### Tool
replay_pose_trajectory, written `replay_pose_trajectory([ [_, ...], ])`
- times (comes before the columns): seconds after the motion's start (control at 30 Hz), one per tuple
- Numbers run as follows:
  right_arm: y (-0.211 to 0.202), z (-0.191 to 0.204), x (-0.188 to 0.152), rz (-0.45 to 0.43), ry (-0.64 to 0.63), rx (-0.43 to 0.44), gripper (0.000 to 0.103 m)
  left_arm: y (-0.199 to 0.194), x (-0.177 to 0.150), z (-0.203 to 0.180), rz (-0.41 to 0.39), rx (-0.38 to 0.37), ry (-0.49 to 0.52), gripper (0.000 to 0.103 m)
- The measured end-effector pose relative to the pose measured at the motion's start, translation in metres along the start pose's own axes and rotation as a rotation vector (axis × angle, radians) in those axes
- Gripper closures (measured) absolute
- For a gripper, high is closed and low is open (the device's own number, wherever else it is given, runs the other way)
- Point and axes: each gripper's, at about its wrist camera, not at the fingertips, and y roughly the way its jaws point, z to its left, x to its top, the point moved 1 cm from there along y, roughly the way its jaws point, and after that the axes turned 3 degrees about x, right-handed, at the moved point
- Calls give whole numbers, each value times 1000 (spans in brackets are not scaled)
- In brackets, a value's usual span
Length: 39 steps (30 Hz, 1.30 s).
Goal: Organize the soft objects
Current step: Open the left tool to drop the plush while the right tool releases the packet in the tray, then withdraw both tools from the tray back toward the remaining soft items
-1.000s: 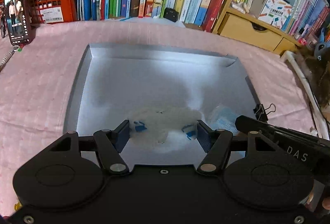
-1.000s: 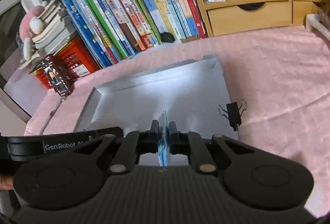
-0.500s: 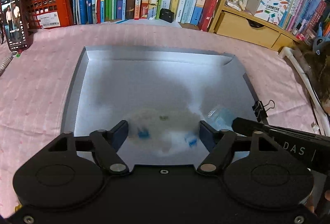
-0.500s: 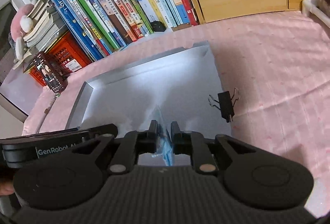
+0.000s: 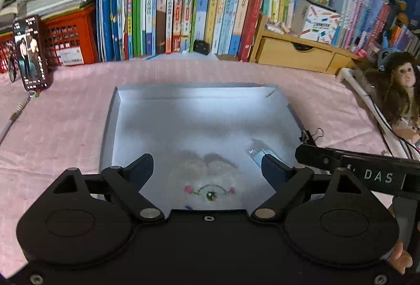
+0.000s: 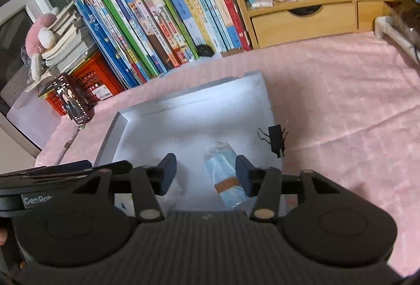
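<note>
A shallow silver tray lies on the pink cloth. In it rests a white fluffy pouch with an embroidered face, below my left gripper, whose jaws are opening and touch nothing. Beside the pouch lies a clear packet of blue face masks. My right gripper hovers over that packet with its jaws opening; the pads stand apart from it. The right finger covers part of the packet.
A black binder clip grips the tray's right edge. A phone stands at far left, a doll at right. Upright books, an orange crate and a wooden drawer unit line the back.
The right gripper's jaws parted and let the mask packet drop flat into the tray. The left gripper's jaws widened and drew up and back from the fluffy pouch.
</note>
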Motion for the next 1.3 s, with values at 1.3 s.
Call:
replay_pose_trajectory([
  [1.3, -118, 18, -88, -247, -193, 18, 7, -139, -119, -19, -262, -139, 153, 7],
])
